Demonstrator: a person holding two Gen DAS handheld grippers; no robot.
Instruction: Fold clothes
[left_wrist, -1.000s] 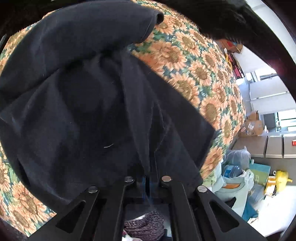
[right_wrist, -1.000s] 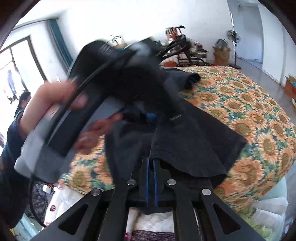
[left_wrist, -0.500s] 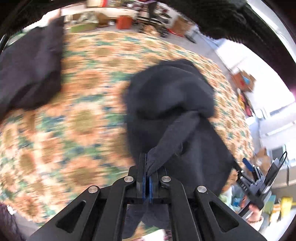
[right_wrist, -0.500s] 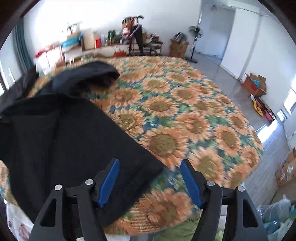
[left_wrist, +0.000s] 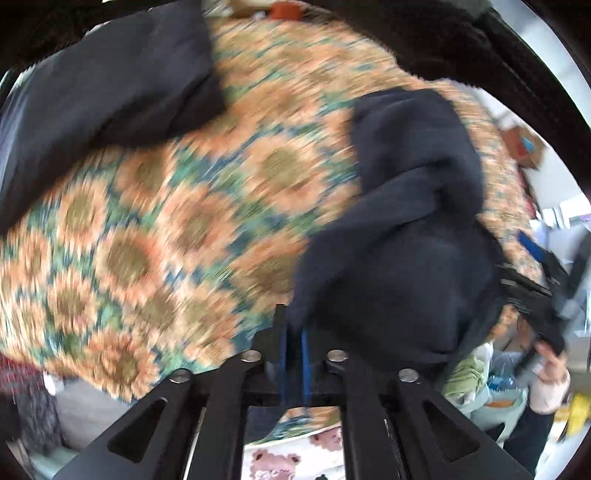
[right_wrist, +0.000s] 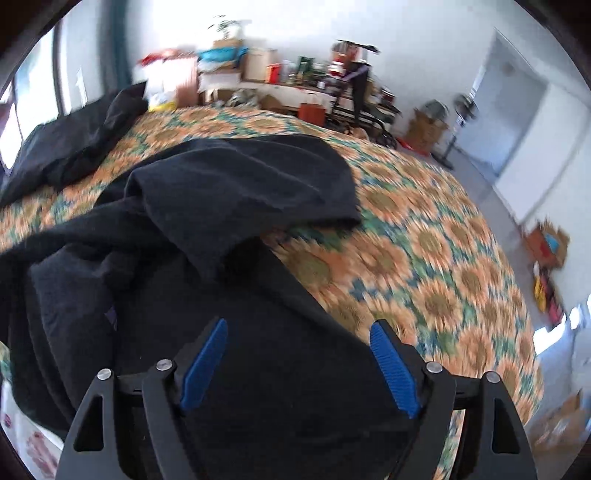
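Note:
A dark navy garment (left_wrist: 406, 221) lies rumpled on the sunflower bedspread (left_wrist: 166, 229). One corner of it runs down into my left gripper (left_wrist: 293, 332), whose blue pads are pressed nearly together on the cloth. In the right wrist view the same garment (right_wrist: 236, 206) spreads out below my right gripper (right_wrist: 299, 365), which stands open just above the fabric with nothing between its pads. The right gripper (left_wrist: 535, 288) also shows in the left view, held by a hand (left_wrist: 550, 365) at the bed's edge.
A second dark garment (left_wrist: 92, 92) lies bunched at the far side of the bed (right_wrist: 74, 140). Cluttered shelves (right_wrist: 280, 77), a fan (right_wrist: 461, 110) and cardboard boxes (right_wrist: 546, 243) stand around the bed (right_wrist: 424, 258). Bags of clothes (left_wrist: 476, 380) sit beside it.
My right gripper has let go of the garment and opened wide. My left gripper still holds a corner. Both views swung, and the garment now lies lower and more spread on the bed.

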